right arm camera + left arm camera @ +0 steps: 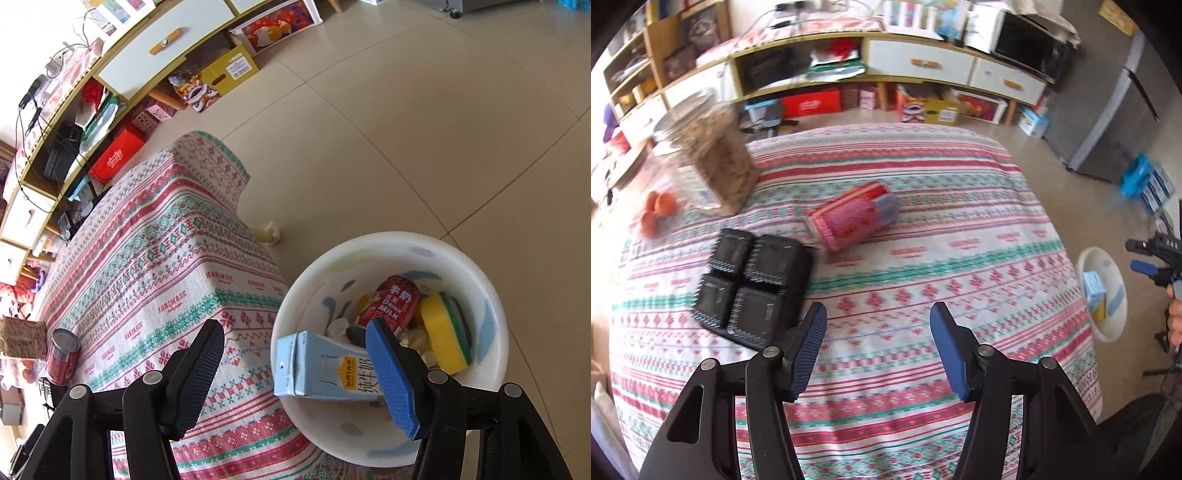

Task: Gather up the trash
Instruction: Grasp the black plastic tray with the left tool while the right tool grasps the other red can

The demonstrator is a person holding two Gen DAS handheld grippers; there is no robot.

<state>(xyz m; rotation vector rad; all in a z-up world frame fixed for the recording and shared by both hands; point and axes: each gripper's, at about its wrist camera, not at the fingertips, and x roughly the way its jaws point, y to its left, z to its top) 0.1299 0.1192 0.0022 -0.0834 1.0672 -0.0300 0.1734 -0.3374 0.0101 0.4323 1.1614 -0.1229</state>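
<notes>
- Over the table draped in a red, green and white patterned cloth point(923, 229), the left gripper point(879, 332) hangs with its blue-padded jaws spread apart and nothing between them.
- On the cloth ahead of it lies a pink and red drink can point(853, 218) on its side, blurred in the left wrist view.
- Just left of the can sits a black plastic tray with four square compartments point(753, 288), near the left finger's tip.
- Farther left stands a clear lidded jar of brown sticks point(709, 155), with small orange fruits point(653, 210) beside it.
- Off the table's right edge, on the tiled floor point(406, 129), stands a white round plastic bucket point(495, 332).
- Above that bucket the right gripper point(295, 354) points down, its jaws wide and empty; one finger is over the cloth, the other over the bucket.
- Inside the bucket lie a pale blue milk carton point(325, 369), a red milk-drink can point(391, 302), a yellow and green sponge point(447, 332) and crumpled white scraps.
- At the right edge of the left wrist view, a hand point(1174, 317) holds the other gripper's handle.
- Behind the table runs a long low cabinet with white drawers point(923, 62).
</notes>
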